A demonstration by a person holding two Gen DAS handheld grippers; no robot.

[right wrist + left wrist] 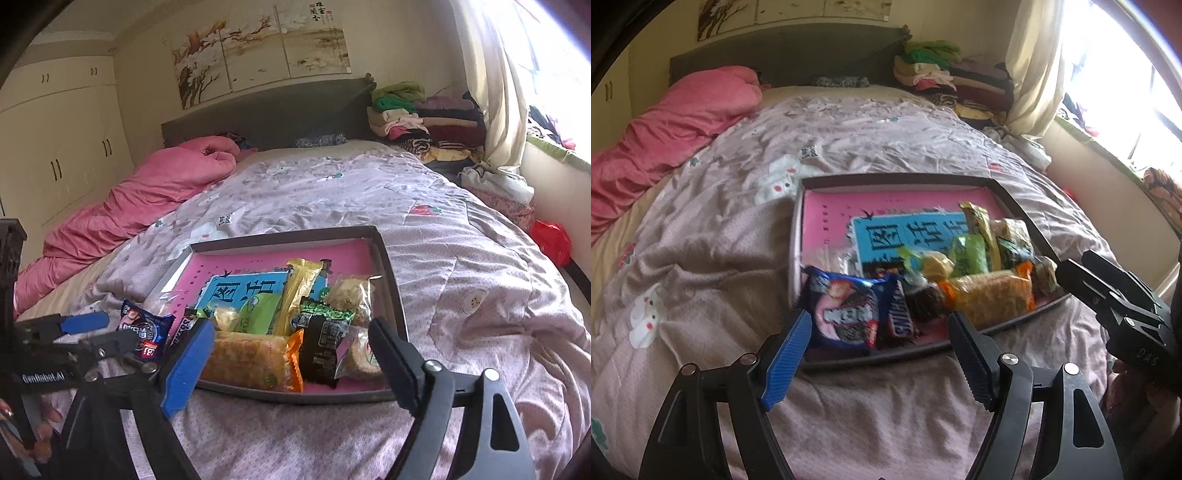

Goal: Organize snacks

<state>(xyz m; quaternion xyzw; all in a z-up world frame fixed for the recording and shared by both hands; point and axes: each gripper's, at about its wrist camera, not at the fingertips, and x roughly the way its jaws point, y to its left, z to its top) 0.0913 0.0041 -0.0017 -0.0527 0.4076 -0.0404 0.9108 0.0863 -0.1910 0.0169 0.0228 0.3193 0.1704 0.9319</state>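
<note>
tray's (393, 295) far half clear (snacks (258, 360) near)

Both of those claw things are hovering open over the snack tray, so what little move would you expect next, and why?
Probably the left hand-held gripper eases forward and closes on the blue cookie packet. Its jaws stand open and empty with that packet right ahead, leaning on the tray's near corner rather than lying flat inside.

Both tongs (879, 328) (291, 343) agape, empty, angled downward
</note>
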